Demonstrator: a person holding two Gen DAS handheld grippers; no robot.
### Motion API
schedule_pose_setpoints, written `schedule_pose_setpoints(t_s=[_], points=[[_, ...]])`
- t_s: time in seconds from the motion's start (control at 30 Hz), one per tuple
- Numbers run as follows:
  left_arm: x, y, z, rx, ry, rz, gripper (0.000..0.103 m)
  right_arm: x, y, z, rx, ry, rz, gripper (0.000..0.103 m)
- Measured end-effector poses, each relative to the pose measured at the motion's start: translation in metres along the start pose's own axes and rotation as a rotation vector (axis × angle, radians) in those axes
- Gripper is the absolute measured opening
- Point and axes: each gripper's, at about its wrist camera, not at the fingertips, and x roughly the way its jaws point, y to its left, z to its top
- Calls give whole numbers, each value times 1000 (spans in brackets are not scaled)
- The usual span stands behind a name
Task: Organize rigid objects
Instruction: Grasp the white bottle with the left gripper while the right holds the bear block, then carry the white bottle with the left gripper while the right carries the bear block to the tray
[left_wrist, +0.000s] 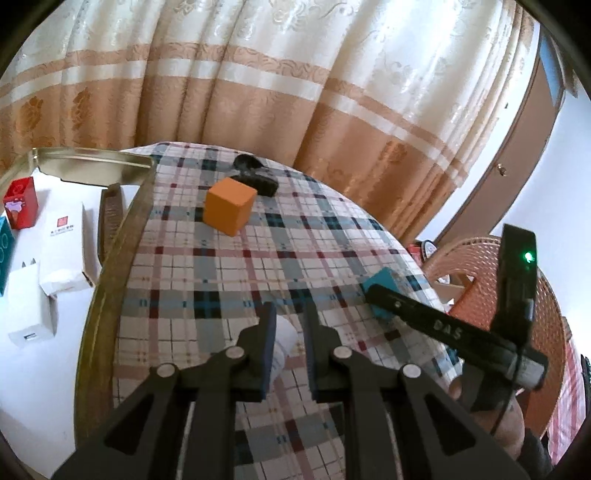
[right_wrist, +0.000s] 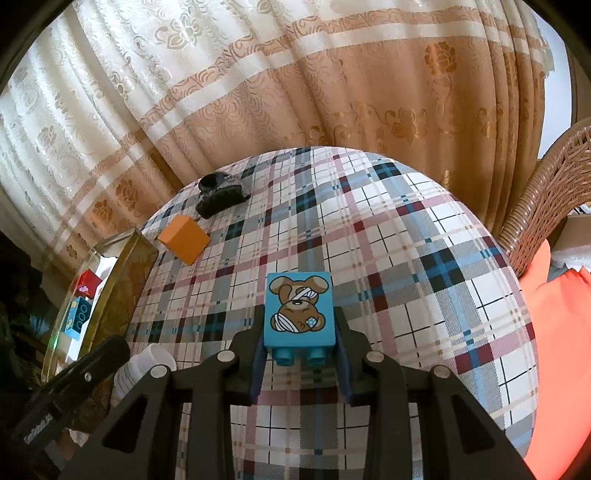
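Low in the centre of your right wrist view, your right gripper (right_wrist: 301, 354) clamps a blue toy brick (right_wrist: 298, 314) printed with a bandaged bear. Your left gripper (left_wrist: 290, 343) is closed as narrow as it goes on a white bottle (left_wrist: 282, 345), bottom centre of the left view. Farther up the plaid tablecloth (left_wrist: 229, 280) sit an orange cube (left_wrist: 229, 205) and a black hair claw (left_wrist: 256, 176). At left, a gold-rimmed tray (left_wrist: 107, 295) holds boxes.

Both wrist cameras look steeply down along their fingers, close over the plaid tablecloth (left_wrist: 207, 288), facing the curtain (left_wrist: 295, 74); both show the orange block (left_wrist: 231, 205) (right_wrist: 183, 238).
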Motion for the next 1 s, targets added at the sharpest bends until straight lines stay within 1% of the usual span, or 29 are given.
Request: schedule_pose_setpoints(t_s=[0.07, 0.13, 0.2, 0.23, 0.3, 0.4, 0.5, 0.57, 0.63, 0.67, 0.77, 0.8, 1.0], points=[[2, -2, -3, 29, 6, 29, 13, 1, -1, 0, 7, 0, 6, 34], [2, -4, -4, 53, -4, 60, 27, 1, -2, 0, 12, 1, 11, 34], [3, -3, -4, 49, 6, 84, 70, 1, -3, 0, 16, 1, 15, 34], [4, -1, -5, 39, 9, 90, 74, 1, -3, 0, 15, 2, 15, 34], [5, 1, -8, 32, 15, 93, 75, 0, -4, 0, 15, 3, 15, 34], [12, 2, -13, 47, 47, 134, 75, 1, -4, 0, 16, 3, 15, 34], [19, 2, -17, 47, 89, 134, 75, 1, -4, 0, 16, 1, 16, 34], [22, 0, -18, 65, 102, 151, 74, 1, -4, 0, 15, 3, 14, 34], [25, -1, -18, 77, 114, 145, 66, 1, -4, -1, 14, 7, 12, 34], [27, -2, -17, 88, 125, 144, 60, 2, -4, -1, 14, 8, 12, 34], [32, -9, -17, 155, 140, 181, 47, 2, -4, -1, 15, 11, 10, 34], [32, -11, -18, 167, 141, 177, 43, 2, -4, -1, 14, 11, 9, 34], [28, -8, -18, 145, 129, 151, 43, 3, -2, 0, 4, 11, -8, 34]])
